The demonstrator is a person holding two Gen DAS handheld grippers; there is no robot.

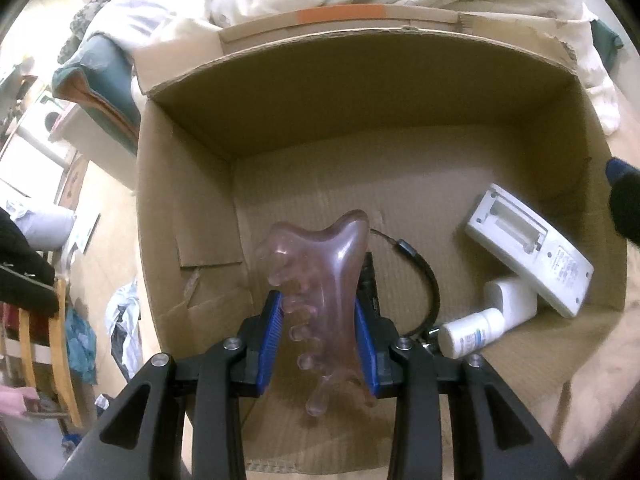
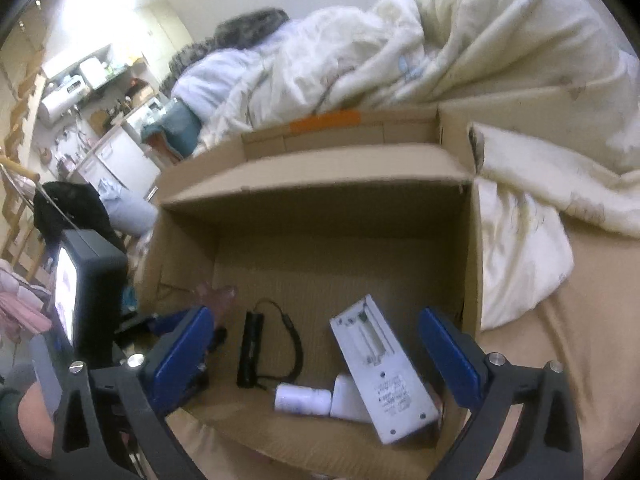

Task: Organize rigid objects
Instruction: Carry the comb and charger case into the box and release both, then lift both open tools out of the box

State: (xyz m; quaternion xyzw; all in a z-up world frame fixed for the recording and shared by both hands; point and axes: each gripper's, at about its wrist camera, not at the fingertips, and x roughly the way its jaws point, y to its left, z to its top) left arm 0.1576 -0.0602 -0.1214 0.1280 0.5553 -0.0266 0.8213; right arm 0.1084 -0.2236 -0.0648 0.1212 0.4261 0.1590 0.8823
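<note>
My left gripper [image 1: 318, 340] is shut on a translucent pink comb-shaped massage tool [image 1: 320, 284] and holds it inside an open cardboard box [image 1: 180, 208]. On the box floor lie a white remote-like device [image 1: 532, 256], back up, a white bottle [image 1: 472, 332], a white tube [image 1: 516, 300] and a black device with a cable [image 1: 416, 276]. My right gripper [image 2: 316, 352] is open and empty above the box's [image 2: 320, 168] near edge. The white device [image 2: 384, 368], bottle [image 2: 304, 398] and black device [image 2: 250, 352] lie below it. The pink tool's tip [image 2: 218, 294] shows at its left.
The box sits on a bed with a tan sheet [image 2: 580, 340]. A crumpled white duvet [image 2: 460, 48] lies behind and right of the box. Left of the bed are a wooden rack with clothes [image 1: 36, 300] and room clutter [image 2: 80, 92].
</note>
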